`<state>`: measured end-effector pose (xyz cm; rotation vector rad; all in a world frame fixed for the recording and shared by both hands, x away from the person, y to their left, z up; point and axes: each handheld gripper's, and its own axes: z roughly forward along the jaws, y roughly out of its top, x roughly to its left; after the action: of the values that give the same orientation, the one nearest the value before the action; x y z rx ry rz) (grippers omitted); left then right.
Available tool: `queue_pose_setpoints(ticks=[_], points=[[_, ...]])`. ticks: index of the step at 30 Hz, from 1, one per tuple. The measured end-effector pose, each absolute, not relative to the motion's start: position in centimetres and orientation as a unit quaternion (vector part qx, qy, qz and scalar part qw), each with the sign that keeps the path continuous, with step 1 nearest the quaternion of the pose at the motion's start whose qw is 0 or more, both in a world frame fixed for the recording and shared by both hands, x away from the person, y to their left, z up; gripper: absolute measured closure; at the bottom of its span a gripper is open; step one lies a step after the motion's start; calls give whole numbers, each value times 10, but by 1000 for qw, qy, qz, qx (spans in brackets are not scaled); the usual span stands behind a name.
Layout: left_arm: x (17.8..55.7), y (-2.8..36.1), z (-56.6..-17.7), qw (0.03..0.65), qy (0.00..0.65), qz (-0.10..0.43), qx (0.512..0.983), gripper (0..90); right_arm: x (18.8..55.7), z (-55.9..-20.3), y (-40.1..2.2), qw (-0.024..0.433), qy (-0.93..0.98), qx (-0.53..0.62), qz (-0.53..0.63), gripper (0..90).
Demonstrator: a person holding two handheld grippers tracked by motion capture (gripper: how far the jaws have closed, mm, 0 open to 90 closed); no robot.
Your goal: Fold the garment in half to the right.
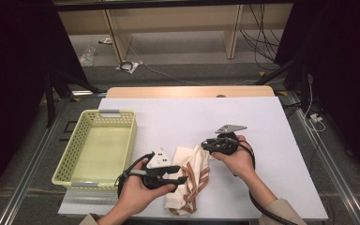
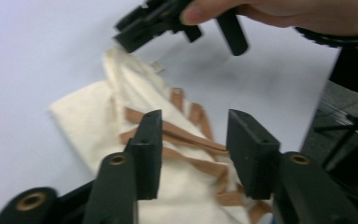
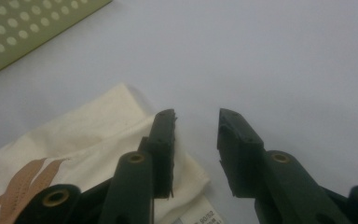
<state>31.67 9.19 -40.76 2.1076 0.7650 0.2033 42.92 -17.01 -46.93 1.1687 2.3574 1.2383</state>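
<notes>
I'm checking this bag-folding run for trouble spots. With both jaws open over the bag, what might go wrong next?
The loose brown straps on the cream cloth bag lie between the left hand-held gripper's open jaws, so it may catch only a strap. The right hand-held gripper sits at the bag's corner and could close beside the cloth.

Black two-jaw left gripper (image 1: 183,178) and right gripper (image 1: 205,143) with brass-coloured rivets, black cables, beige sleeves.

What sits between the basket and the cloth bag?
Nothing: in the high view, bare white table runs between the basket and the bag, with the left gripper hovering over the bag's edge.
</notes>
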Motion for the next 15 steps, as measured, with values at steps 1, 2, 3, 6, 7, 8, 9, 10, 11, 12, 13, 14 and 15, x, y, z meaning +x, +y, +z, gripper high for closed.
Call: queue_pose_setpoints(ticks=[1,2,3,6,7,8,9,10,11,12,13,14,15], points=[[321,95,-410,427,314,86,844,611,429,-469,-171,115,801,403,426,670],[324,97,-413,421,323,86,843,716,430,-468,-174,119,798,405,430,669],[328,99,-418,414,330,85,844,716,430,-468,-174,119,798,405,430,669],[337,99,-436,378,340,81,857,834,429,-467,-176,120,797,407,430,696],[340,97,-443,365,341,78,863,855,427,-467,-177,118,800,404,427,745],[342,95,-448,358,342,75,865,855,427,-467,-177,118,800,404,427,745],[347,91,-458,343,341,66,873,874,426,-467,-177,117,804,403,422,778],[347,91,-458,343,341,66,873,880,426,-467,-177,117,804,403,422,778],[350,88,-462,338,341,62,875,886,424,-467,-177,118,805,400,421,799],[353,85,-464,335,341,62,876,891,424,-467,-177,118,805,400,421,799],[354,84,-466,334,342,61,877,891,424,-467,-177,117,807,399,420,803],[359,79,-468,328,343,63,878,893,423,-467,-176,117,808,396,420,806],[361,76,-470,327,347,63,877,894,422,-467,-176,117,808,396,420,806]])
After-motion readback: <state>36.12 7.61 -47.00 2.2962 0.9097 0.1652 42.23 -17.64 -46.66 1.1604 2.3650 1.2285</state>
